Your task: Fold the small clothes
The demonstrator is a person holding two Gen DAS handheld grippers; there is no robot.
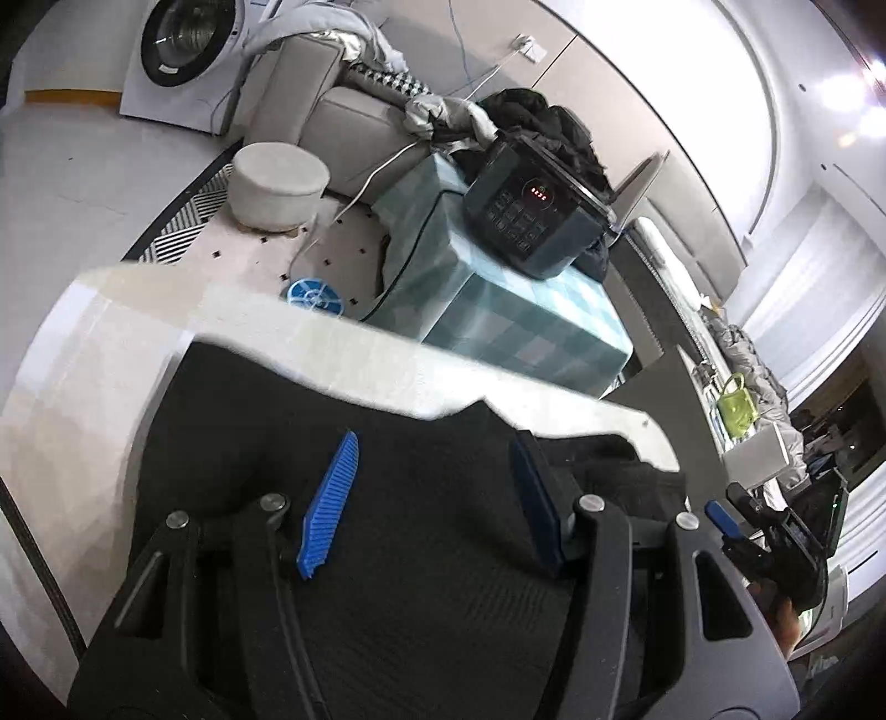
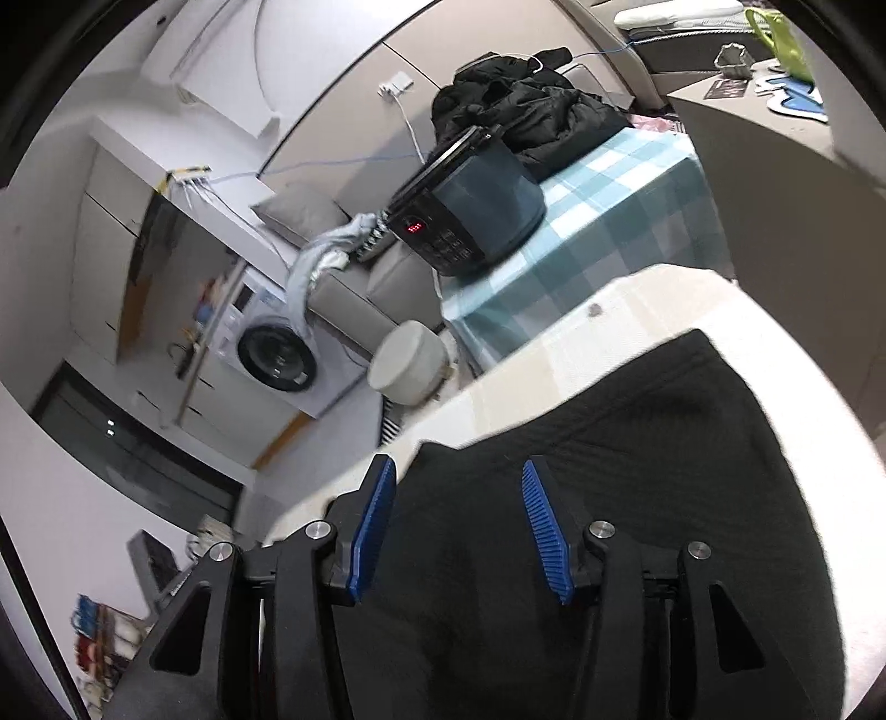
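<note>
Black garment [image 1: 421, 531] lies spread on the pale surface [image 1: 83, 399]; it covers most of the near part, with its far edge running irregularly across the top. At its right side, in the left wrist view, a thicker bunched or doubled portion sits near the surface's edge.

Left gripper [image 1: 432, 498]: jaws apart, blue ribbed pads well separated, poised over the cloth. No fabric is pinched between the pads. Whether the fingertips touch the cloth I cannot tell.

Right gripper [image 2: 462, 526]: jaws likewise apart, over the same garment [image 2: 637, 471]. Its left pad sits by the garment's left edge, close to where the pale surface [image 2: 637, 315] shows. Nothing clamped.

In the left wrist view the other gripper's blue tip appears at the far right, beyond the surface's rim.

Surroundings: a low table with a teal checked cloth [image 1: 526, 327] stands just behind the surface, carrying a dark cooker [image 1: 531, 210] with a lit red display and a heap of black clothing [image 2: 526, 105]. A round pale stool [image 1: 279, 185], a grey sofa [image 1: 343, 119] and a washing machine [image 1: 183, 50] lie farther back.
</note>
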